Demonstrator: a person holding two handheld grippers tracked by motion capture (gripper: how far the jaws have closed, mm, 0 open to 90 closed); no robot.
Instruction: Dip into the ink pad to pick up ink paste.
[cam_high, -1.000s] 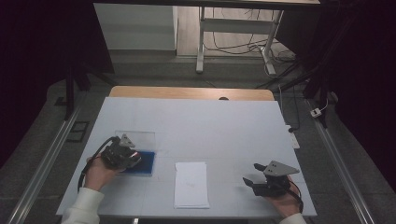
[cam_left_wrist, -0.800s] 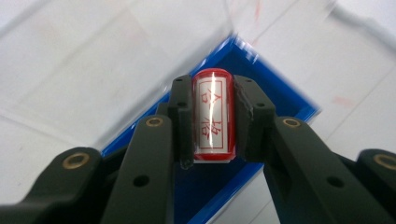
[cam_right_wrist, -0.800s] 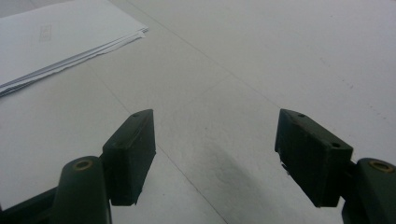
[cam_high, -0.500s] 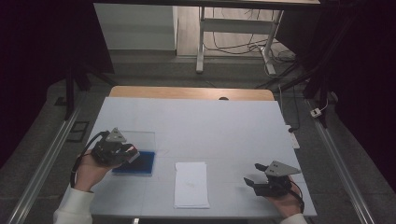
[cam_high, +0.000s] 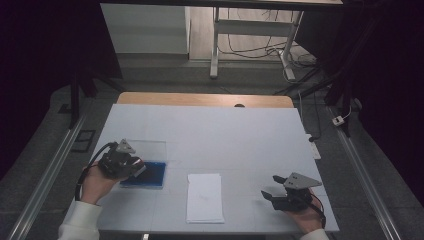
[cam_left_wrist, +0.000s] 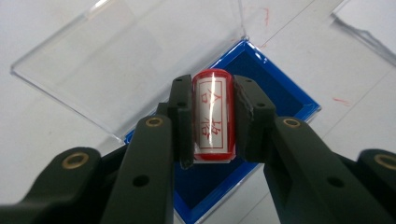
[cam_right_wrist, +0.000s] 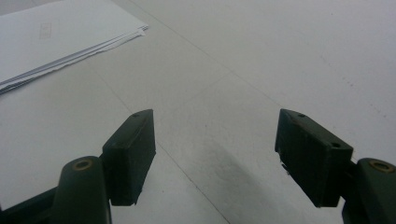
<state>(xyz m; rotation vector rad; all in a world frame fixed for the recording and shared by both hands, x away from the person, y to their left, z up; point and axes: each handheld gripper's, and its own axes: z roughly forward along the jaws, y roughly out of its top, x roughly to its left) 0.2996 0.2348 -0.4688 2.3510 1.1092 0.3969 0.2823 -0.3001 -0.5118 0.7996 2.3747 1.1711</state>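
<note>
My left gripper (cam_left_wrist: 213, 84) is shut on a small red stamp (cam_left_wrist: 212, 116) whose white label carries red characters. It holds the stamp just above a blue case (cam_left_wrist: 275, 88) with its clear lid (cam_left_wrist: 116, 60) lying open behind. In the high view the left gripper (cam_high: 139, 167) sits at the table's left, over the blue case (cam_high: 152, 176). My right gripper (cam_high: 270, 186) rests low at the front right, jaws wide apart. The right gripper view has the right gripper (cam_right_wrist: 215, 135) open over bare table, nothing between its pads.
A stack of white paper (cam_high: 205, 197) lies near the front edge between the two hands, and its corner (cam_right_wrist: 56, 32) appears in the right gripper view. The white table (cam_high: 225, 130) stretches back to a wooden strip. Metal rails run along both sides.
The left hand has shifted slightly to the left with the stamp, staying over the blue case. The right hand has not moved.
</note>
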